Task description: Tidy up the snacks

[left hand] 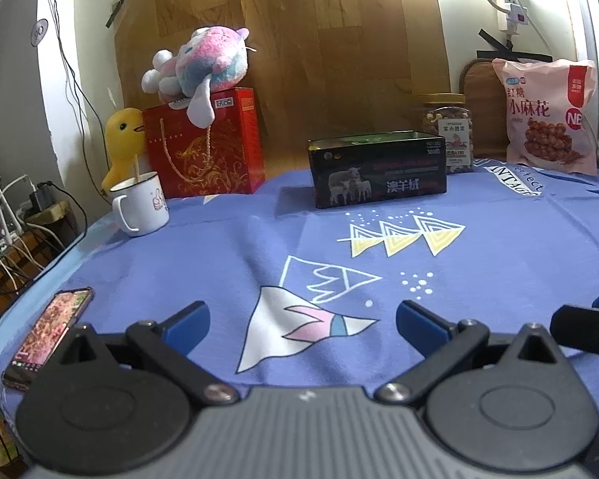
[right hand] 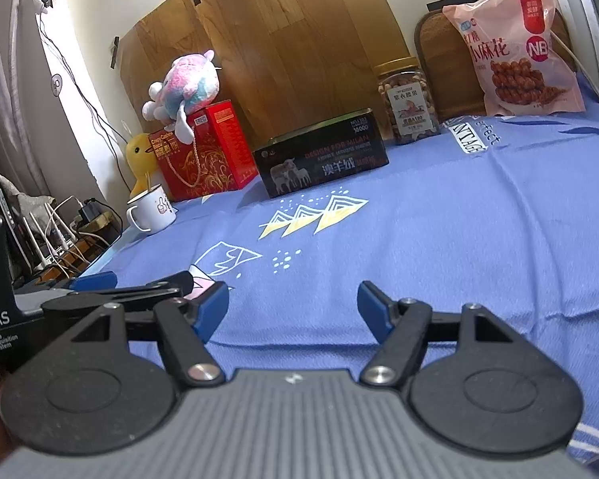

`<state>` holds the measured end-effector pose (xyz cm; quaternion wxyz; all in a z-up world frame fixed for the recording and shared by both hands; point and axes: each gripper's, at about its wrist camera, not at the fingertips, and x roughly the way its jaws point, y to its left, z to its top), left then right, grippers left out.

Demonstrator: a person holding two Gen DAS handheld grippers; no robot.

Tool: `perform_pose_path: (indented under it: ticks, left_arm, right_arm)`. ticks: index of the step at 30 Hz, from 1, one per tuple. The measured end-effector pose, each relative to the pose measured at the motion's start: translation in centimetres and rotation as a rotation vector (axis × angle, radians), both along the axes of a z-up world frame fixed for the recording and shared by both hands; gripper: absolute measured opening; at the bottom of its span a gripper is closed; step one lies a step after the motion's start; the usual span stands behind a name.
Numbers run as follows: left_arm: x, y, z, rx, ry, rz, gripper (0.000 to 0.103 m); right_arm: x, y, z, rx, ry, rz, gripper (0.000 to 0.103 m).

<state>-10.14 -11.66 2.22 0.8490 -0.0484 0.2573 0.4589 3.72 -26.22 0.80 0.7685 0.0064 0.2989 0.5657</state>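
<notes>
Hovering low over the near edge of the blue patterned cloth (left hand: 499, 247), both grippers are empty, so the step in hand looks like the first reach toward the snacks at the far side. The left gripper (left hand: 302, 319) has its jaws spread wide with nothing between them, and the right gripper (right hand: 293, 307) is likewise wide and bare; the two tools sit just beside each other. The pink snack bag (right hand: 519, 48) leans upright at the far right, the clear nut jar (right hand: 407, 103) with its gold lid stands just left of it, and the open black box (right hand: 323, 155) sits left of the jar near the far middle, which I judge to be the likely container. The red gift box (left hand: 207, 143), plush toy (left hand: 199, 64) and white mug (left hand: 139, 207) at the far left should be left alone. To do this well, I would send the right gripper to the jar, approach level with its middle, centre it between the pads and close around the body, not the lid. The bag is soft and may crumple or slip, so pinch it by its top edge.
</notes>
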Motion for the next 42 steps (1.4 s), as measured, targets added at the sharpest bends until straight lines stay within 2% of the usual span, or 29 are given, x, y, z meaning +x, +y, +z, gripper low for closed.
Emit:
perform_pose_path:
  ticks: [20,42]
  left_arm:
    - [0.03,0.38,-0.56,-0.025,0.02,0.004,0.103]
    - [0.06,0.57,-0.88,-0.094,0.02,-0.016,0.103]
  right_arm:
    - [0.1,-0.1,-0.18,0.003,0.011,-0.012,0.074]
    - [0.08,-0.08,-0.34,0.002,0.013,-0.014,0.074]
